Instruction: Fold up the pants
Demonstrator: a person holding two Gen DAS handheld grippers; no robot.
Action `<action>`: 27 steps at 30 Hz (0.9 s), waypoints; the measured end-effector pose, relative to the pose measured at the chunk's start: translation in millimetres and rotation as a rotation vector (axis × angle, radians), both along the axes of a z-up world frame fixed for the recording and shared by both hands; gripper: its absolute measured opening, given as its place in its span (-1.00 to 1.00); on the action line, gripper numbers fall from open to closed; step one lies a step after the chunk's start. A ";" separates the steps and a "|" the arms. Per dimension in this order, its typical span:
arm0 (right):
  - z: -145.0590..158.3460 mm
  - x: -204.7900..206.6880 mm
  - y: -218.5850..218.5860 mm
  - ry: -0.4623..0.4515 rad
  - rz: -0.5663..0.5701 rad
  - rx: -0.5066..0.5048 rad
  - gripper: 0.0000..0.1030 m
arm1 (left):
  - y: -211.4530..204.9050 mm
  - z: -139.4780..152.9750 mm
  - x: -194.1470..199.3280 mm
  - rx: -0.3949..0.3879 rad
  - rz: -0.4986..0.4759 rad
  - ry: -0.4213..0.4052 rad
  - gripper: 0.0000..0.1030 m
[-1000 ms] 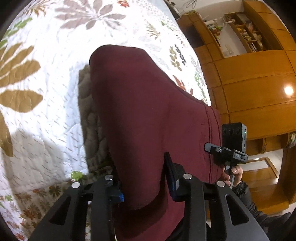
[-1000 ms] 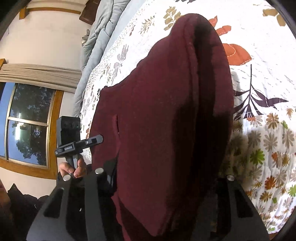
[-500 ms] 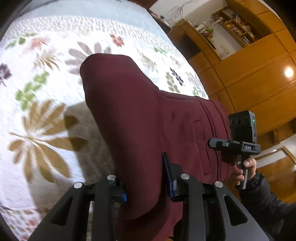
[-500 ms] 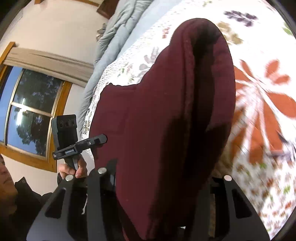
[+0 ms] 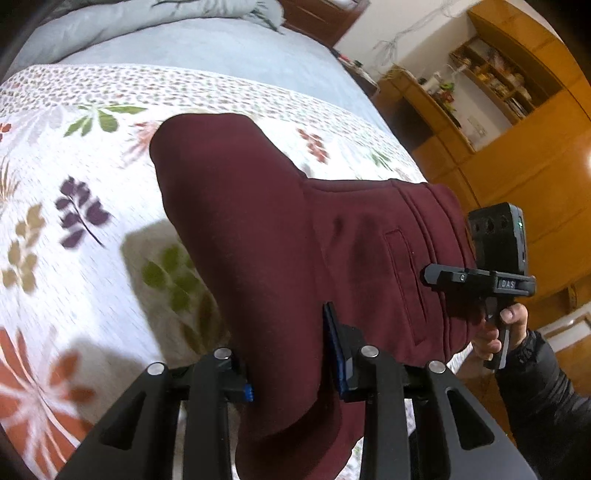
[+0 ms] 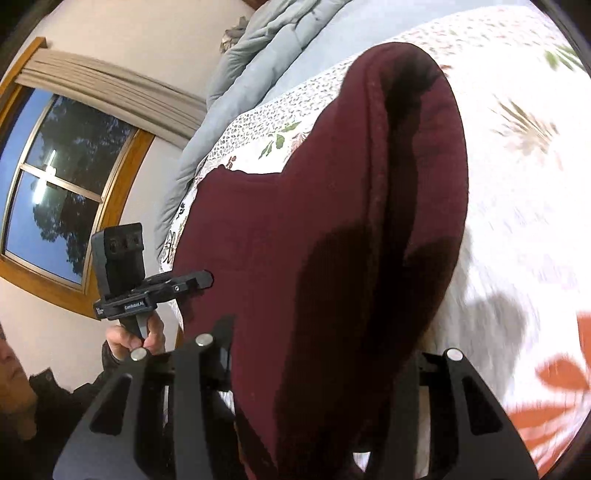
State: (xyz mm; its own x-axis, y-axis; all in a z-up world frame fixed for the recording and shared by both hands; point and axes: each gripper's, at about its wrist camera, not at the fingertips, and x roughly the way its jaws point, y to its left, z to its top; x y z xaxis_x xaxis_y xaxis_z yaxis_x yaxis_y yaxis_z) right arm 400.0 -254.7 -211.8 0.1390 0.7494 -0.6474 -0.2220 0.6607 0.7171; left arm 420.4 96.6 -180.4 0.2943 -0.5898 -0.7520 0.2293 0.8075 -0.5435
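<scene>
The dark maroon pants point(image 5: 277, 240) hang as a folded bundle above the floral quilt point(image 5: 74, 192), stretched between both grippers. My left gripper point(image 5: 291, 369) is shut on one end, with thick fabric bunched between its blue pads. At the right of this view a hand point(image 5: 509, 321) holds the right gripper point(image 5: 430, 275) against the waistband end with its pocket slit. In the right wrist view the pants point(image 6: 332, 221) fill the middle, and my right gripper point(image 6: 325, 369) is shut on a thick fold. The left gripper point(image 6: 201, 280) shows at the left, against the cloth's edge.
A rumpled grey duvet point(image 5: 147, 22) lies across the far end of the bed. Wooden cupboards and shelves point(image 5: 517, 166) stand along the right side. A window point(image 6: 55, 177) with a wooden frame is on the wall to the left. A person's dark sleeve point(image 5: 546, 398) is at the lower right.
Both grippers have carried the pants across the quilt toward the grey duvet end, a little higher. The grip on the fabric has stayed the same.
</scene>
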 end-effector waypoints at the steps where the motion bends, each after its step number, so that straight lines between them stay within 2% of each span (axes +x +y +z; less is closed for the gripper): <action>1: -0.4 8.8 6.2 -0.001 0.002 -0.003 -0.12 | 8.2 -2.6 17.4 0.007 0.006 0.007 -0.41; 7: -19.6 79.2 34.6 0.030 -0.006 -0.007 -0.12 | 45.0 -28.1 91.1 -0.011 0.046 0.105 -0.41; 12: -59.1 109.9 31.6 0.141 -0.039 -0.003 -0.12 | 50.8 -61.0 117.2 -0.025 0.064 0.204 -0.41; 16: -83.7 113.9 17.3 0.192 -0.060 0.002 0.00 | 57.2 -84.7 115.6 -0.095 0.102 0.248 -0.30; 19: -89.9 111.5 9.6 0.200 -0.075 0.001 0.27 | 55.7 -84.6 104.7 -0.130 0.129 0.227 -0.19; 20: -85.7 114.1 15.1 0.197 -0.078 -0.008 0.42 | 58.9 -83.1 103.1 -0.133 0.136 0.219 -0.18; 21: -80.7 112.1 15.4 0.188 -0.081 -0.024 0.49 | 64.4 -80.6 101.9 -0.135 0.145 0.210 -0.14; 22: -71.5 114.1 34.1 0.174 -0.086 -0.037 0.56 | 65.9 -75.6 101.7 -0.135 0.154 0.203 -0.10; 24: -51.8 112.2 16.2 0.114 -0.131 -0.088 0.56 | 76.4 -56.2 98.5 -0.066 0.194 0.157 0.03; 25: -42.0 110.0 5.2 0.099 -0.166 -0.116 0.56 | 80.0 -36.9 96.4 0.005 0.227 0.093 0.17; 27: -7.8 107.8 -16.5 -0.016 -0.265 -0.157 0.56 | 80.5 -9.2 101.2 0.042 0.258 -0.015 0.39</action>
State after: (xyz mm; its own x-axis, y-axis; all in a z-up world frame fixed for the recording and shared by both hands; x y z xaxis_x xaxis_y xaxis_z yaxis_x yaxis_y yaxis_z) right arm 507.8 -271.1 -219.6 0.3272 0.5763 -0.7489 -0.0376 0.7998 0.5991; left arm 521.6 177.1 -189.6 0.4424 -0.4618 -0.7688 0.0203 0.8622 -0.5062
